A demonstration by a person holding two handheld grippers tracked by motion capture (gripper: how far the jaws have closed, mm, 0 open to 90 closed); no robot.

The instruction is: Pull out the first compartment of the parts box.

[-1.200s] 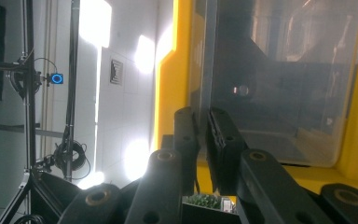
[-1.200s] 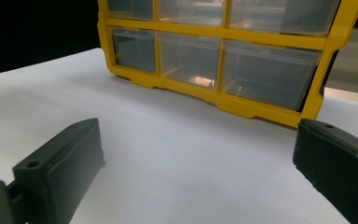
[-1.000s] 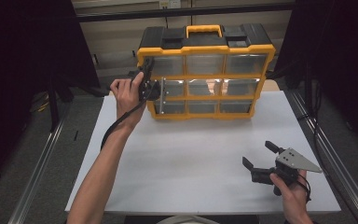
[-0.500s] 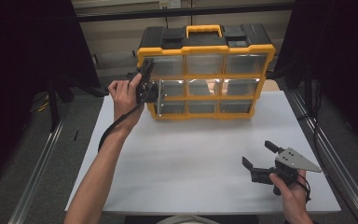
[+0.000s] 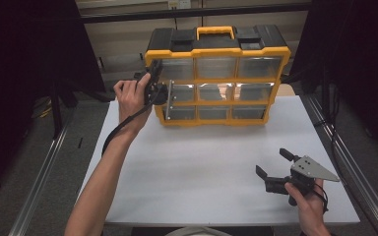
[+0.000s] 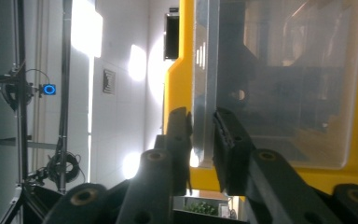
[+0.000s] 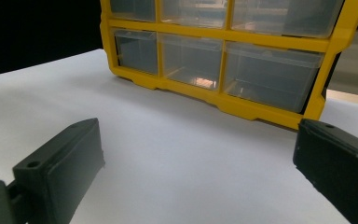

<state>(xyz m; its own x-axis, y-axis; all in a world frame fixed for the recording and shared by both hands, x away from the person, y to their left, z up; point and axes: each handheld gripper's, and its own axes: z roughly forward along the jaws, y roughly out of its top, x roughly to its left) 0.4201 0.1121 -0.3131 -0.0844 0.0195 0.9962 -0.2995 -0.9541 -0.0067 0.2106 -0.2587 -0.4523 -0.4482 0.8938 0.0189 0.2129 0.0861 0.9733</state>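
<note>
Clear drawer [image 6: 205,93] front edge pinched, left gripper [image 6: 203,135] fingers [image 6: 228,135].

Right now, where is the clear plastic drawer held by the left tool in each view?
High view: clear plastic drawer, upper left of centre, pulled out.
Left gripper view: its front lip, lower centre, between the jaws.
Right gripper view: cannot tell.
Shared landmark: yellow organiser frame.
</note>
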